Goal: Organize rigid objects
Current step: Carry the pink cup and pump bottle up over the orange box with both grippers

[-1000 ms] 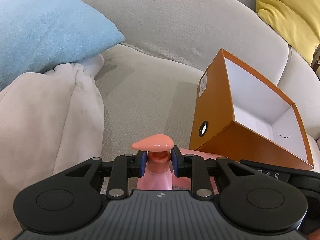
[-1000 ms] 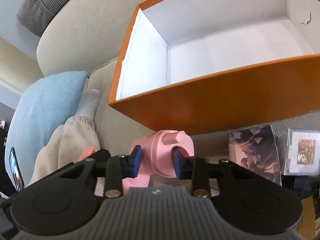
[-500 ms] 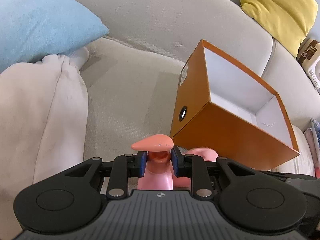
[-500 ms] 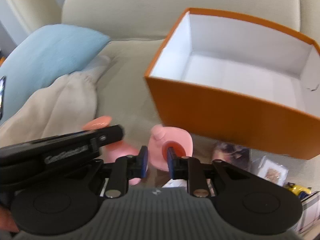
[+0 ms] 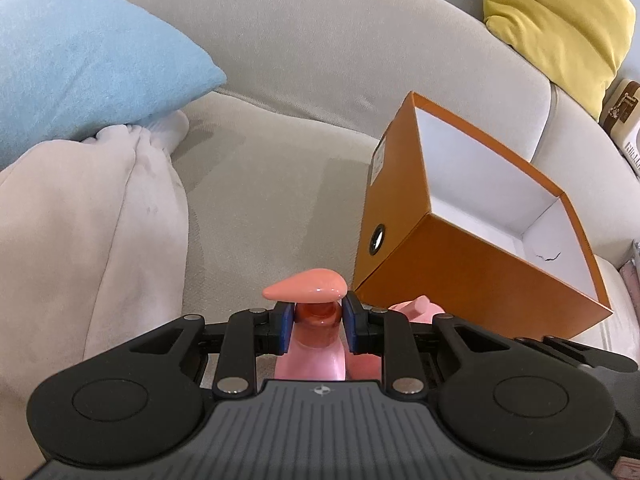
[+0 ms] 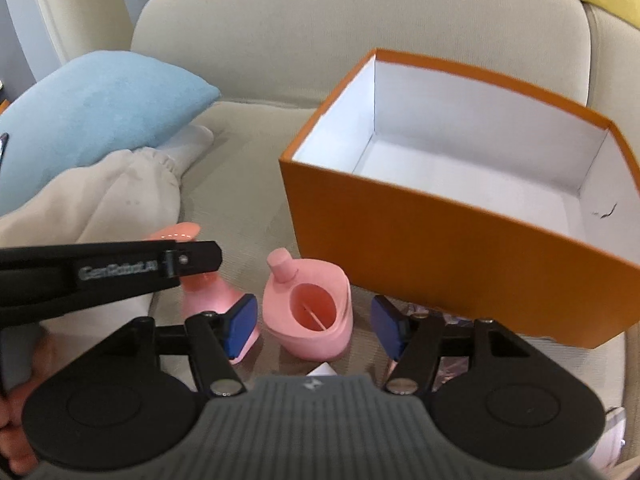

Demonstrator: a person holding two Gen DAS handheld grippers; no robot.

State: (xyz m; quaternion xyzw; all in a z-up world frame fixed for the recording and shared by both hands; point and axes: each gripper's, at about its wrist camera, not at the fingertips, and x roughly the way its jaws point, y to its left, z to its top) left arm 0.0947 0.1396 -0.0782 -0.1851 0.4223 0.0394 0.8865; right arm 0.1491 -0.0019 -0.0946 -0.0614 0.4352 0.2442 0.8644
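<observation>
My left gripper (image 5: pixel 316 320) is shut on the neck of a pink pump bottle (image 5: pixel 306 288), just under its salmon pump head. The right wrist view shows that gripper (image 6: pixel 196 258) from the side, with the bottle (image 6: pixel 208 294) below it. A pink hollow cap (image 6: pixel 320 340) rests on the sofa seat, its mouth facing the camera. My right gripper (image 6: pixel 316 324) has its jaws opening on either side of the cap, and the blue pads stand clear of it. An orange box (image 6: pixel 440 248) with a white inside sits just behind the cap, open and empty.
A blue pillow (image 5: pixel 80 68) and a beige garment (image 5: pixel 80 220) lie at the left on the grey sofa (image 5: pixel 320 60). A yellow cushion (image 5: pixel 556 24) is at the back right. Printed cards (image 6: pixel 452 360) poke out near the box's front edge. A hand (image 6: pixel 16 412) holds the left gripper.
My right gripper has rolled level and let go of the pink cap, and its jaws now stand wide. The left gripper still holds the pump bottle in about the same place.
</observation>
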